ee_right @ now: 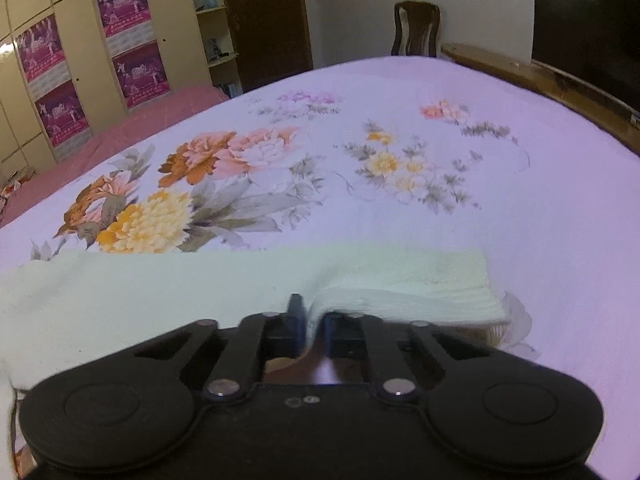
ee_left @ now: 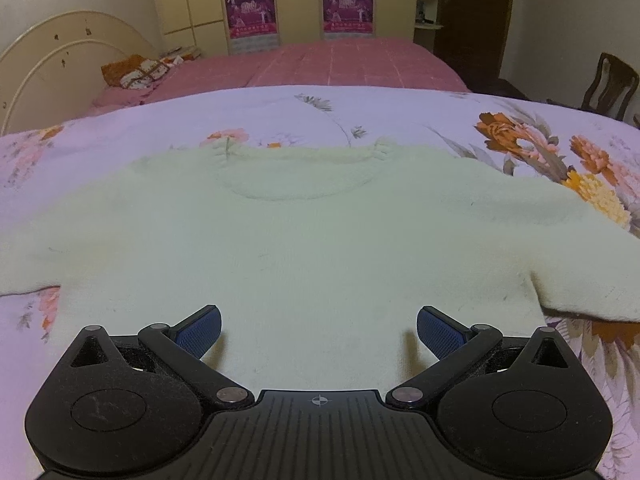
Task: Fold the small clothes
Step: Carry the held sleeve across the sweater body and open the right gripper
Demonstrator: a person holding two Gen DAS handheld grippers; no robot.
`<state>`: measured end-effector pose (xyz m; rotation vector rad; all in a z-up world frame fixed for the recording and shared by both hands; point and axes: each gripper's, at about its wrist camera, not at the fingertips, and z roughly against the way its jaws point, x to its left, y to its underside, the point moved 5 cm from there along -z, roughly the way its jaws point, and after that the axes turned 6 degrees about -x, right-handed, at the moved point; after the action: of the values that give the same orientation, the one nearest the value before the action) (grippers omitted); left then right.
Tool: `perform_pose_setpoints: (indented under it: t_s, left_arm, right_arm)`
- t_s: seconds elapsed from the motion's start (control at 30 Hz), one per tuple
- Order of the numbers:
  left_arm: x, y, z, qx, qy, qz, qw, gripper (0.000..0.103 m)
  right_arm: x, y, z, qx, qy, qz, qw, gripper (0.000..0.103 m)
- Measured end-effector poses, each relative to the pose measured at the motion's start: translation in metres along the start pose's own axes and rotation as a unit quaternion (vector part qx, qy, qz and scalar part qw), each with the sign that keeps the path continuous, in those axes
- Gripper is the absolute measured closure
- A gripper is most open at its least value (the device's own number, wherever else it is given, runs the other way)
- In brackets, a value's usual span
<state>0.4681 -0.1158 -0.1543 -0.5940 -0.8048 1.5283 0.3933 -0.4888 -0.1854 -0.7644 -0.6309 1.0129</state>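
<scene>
Floral bedspread (ee_left: 400,112) bears one pale-green sweater (ee_left: 304,240).

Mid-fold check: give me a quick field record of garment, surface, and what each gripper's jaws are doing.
garment: pale green sweater, spread flat, neckline away from the left camera
surface: floral bedsheet
left gripper: jaws wide apart, over the sweater's body, holding nothing
right gripper: jaws closed on the sweater's sleeve near the cuff
fold status: not yet folded

floral bedsheet (ee_left: 520,120) | pink bed (ee_left: 340,64) | wardrobe (ee_left: 200,0) | wooden chair (ee_right: 416,28)
</scene>
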Motion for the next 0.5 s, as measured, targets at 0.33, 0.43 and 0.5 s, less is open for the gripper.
perform_pose_setpoints:
  t_s: [0.33, 0.43, 0.5]
  left_arm:
    - [0.054, -0.013, 0.006, -0.007, -0.011, 0.042, 0.9990, 0.000]
    - [0.080, -0.014, 0.008, -0.010, -0.011, 0.063, 0.9979, 0.000]
    - [0.097, -0.015, 0.008, -0.013, -0.014, 0.068, 0.9975, 0.000]
  right_arm:
    - [0.102, -0.022, 0.026, -0.059, -0.097, 0.100, 0.988, 0.098]
    - [0.161, -0.015, 0.037, -0.068, -0.148, 0.146, 0.976, 0.098]
    - [0.200, -0.004, 0.042, -0.063, -0.181, 0.170, 0.967, 0.098]
